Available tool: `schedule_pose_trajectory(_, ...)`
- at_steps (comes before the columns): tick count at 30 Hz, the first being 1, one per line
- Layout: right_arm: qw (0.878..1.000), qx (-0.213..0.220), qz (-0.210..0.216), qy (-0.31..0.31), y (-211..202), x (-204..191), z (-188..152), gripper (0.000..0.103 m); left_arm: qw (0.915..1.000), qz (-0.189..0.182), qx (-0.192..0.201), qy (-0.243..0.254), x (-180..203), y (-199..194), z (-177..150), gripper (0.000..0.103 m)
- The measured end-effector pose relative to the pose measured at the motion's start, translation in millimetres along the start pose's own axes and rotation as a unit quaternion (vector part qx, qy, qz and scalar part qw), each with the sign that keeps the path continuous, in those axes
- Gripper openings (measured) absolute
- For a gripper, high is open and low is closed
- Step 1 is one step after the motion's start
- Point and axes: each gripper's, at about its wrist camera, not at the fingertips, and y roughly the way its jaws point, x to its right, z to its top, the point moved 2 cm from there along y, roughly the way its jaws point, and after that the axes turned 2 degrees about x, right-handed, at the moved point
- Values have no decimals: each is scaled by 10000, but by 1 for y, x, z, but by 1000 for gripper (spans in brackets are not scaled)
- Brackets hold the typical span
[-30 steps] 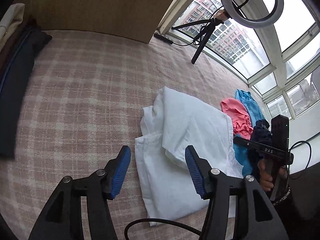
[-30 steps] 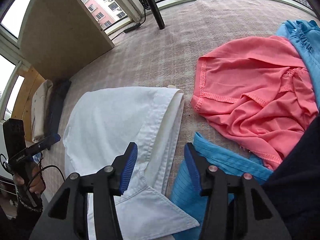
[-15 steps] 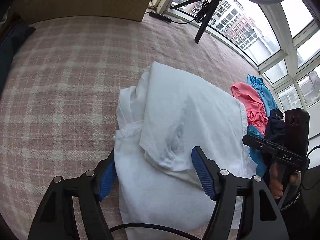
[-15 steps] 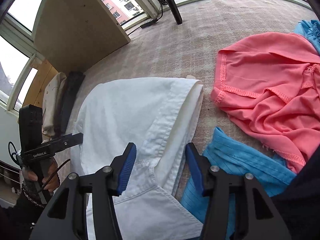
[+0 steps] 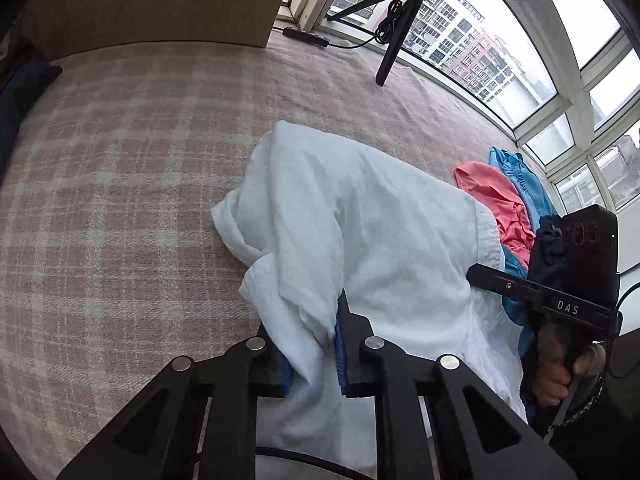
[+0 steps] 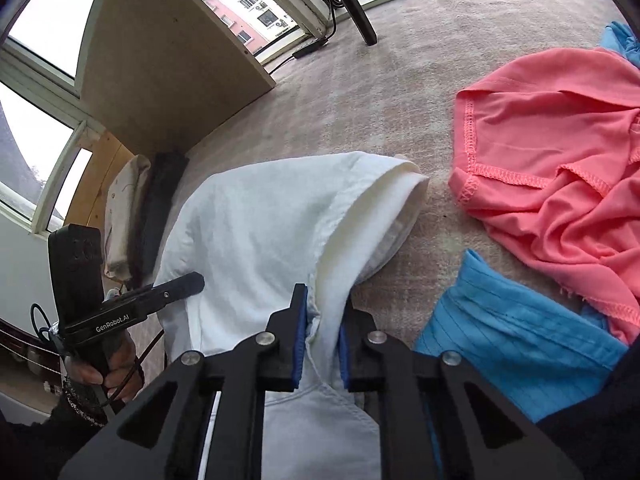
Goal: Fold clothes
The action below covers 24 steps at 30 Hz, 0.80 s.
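Plaid blanket (image 5: 120,184) by bay windows, carrying laundry. White shirt (image 5: 372,240): part-folded, mid-blanket, both near corners lifting. L gripper (image 5: 316,344) & R gripper (image 6: 322,332): fingers, wide apart 1 s ago, now pinching shirt edges w/ cloth between pads. Judging: grasp done, so next fold is starting. Pink garment (image 6: 560,152), blue garment (image 6: 516,332): lying loose, R of shirt.
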Motion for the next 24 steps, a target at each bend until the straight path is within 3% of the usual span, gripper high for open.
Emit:
schedule_pose_trajectory(7,9991,318,145,-233,-33,-32,1,12,9991,-79,390,110,11,-41,1,12)
schedule_pose_trajectory(13,9958,622,243,-634,-58,-86,4,12,9950,10,970,237,11,-102,6,12)
schedule_pose_trajectory(18,9900,862,380,-1046,-63,-149,9,12,9896,143,1417,211,-15,-156,7,13)
schedule_pose_trajectory(24,9824,954,584,-1498,-30,-245,10,12,9827,466,1779,236,-81,-226,2,13)
